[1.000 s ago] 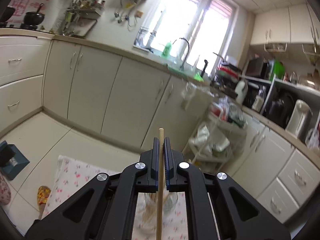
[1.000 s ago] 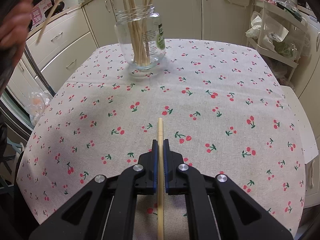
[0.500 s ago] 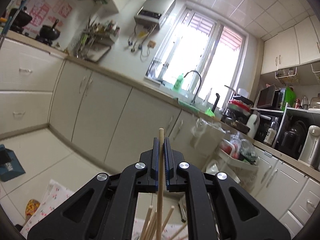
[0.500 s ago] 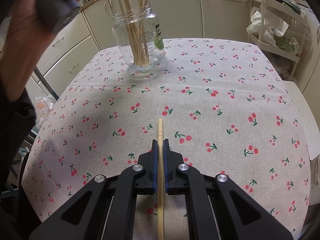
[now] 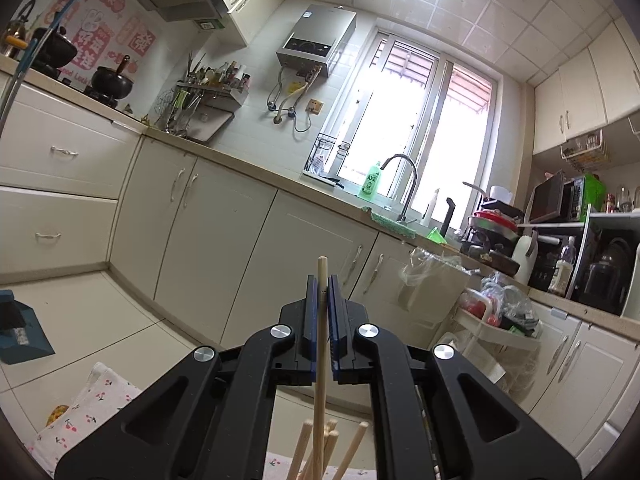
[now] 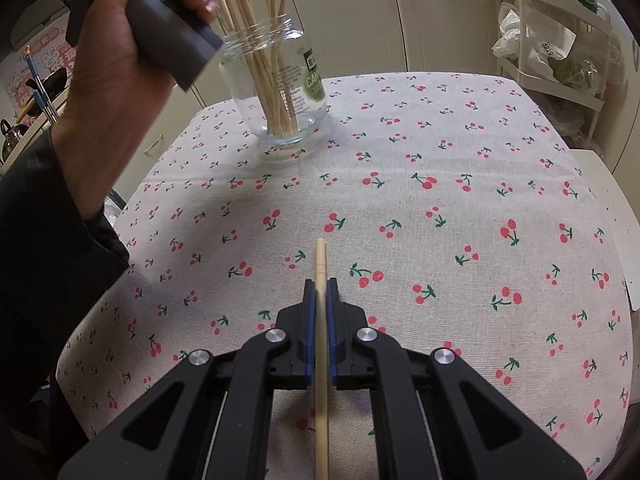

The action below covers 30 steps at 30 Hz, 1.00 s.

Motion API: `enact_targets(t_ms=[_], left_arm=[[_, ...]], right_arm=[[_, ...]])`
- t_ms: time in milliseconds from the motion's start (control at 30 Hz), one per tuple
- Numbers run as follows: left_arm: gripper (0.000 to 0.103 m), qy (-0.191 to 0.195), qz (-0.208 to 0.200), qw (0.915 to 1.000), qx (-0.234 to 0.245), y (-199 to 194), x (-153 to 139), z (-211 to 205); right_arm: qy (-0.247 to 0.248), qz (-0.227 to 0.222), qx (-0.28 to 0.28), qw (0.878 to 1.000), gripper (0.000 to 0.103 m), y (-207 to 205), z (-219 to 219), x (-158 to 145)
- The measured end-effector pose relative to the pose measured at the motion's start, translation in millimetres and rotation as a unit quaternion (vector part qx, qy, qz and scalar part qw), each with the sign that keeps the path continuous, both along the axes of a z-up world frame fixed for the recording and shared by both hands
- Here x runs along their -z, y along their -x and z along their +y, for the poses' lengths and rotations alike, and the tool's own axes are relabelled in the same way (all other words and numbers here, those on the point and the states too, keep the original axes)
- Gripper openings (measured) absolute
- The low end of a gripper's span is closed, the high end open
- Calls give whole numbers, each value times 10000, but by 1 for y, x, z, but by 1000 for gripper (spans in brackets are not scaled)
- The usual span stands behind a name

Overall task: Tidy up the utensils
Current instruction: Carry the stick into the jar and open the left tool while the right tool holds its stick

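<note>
My left gripper (image 5: 322, 280) is shut on a wooden chopstick (image 5: 320, 344) that runs upright between its pads. Tips of several other chopsticks (image 5: 336, 450) poke up just under it, at the bottom of the left wrist view. In the right wrist view a glass jar (image 6: 276, 84) with several chopsticks stands at the far left of the cherry-print tablecloth (image 6: 440, 208). A hand (image 6: 116, 56) holds the left gripper's grey handle above and beside the jar. My right gripper (image 6: 320, 282) is shut on another chopstick (image 6: 321, 320), over the near middle of the cloth.
Cream kitchen cabinets (image 5: 224, 240) and a counter with a sink tap (image 5: 404, 184) run behind the table. A white trolley (image 6: 560, 40) with bags stands at the far right. A dark sleeve (image 6: 44, 248) fills the left edge.
The left gripper has swung up towards level and moved over the jar; the jar's chopstick tips now show beneath it. The hand has come in beside the jar. The right gripper stays put.
</note>
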<state>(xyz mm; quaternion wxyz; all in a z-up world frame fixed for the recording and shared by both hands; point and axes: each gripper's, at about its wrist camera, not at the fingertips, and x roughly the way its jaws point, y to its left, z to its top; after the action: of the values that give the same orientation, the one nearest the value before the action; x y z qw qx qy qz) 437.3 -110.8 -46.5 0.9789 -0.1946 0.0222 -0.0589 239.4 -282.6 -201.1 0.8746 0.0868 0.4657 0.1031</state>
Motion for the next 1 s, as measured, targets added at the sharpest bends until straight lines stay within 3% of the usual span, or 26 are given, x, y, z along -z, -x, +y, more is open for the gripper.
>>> enact_targets(t_ms=[400, 700, 833, 867, 900, 1000], left_arm=[[5, -337, 138, 9993, 93, 9, 24, 1], [6, -791, 484, 9949, 385, 23, 33, -1], [24, -925, 585, 9930, 454, 40, 31, 6], [37, -980, 597, 9923, 459, 44, 30, 8], [48, -1026, 633, 9917, 440, 50, 29, 11], [57, -1082, 816, 9898, 428, 69, 30, 26]], right_arm=[[-9, 0, 1, 10000, 6, 0, 0, 0], [133, -18, -9, 9999, 6, 1, 3, -1], [247, -28, -15, 9997, 7, 2, 6, -1], [284, -32, -21, 9996, 7, 2, 7, -1], [297, -37, -47, 9995, 11, 2, 8, -2], [264, -28, -203, 9994, 28, 2, 14, -3]])
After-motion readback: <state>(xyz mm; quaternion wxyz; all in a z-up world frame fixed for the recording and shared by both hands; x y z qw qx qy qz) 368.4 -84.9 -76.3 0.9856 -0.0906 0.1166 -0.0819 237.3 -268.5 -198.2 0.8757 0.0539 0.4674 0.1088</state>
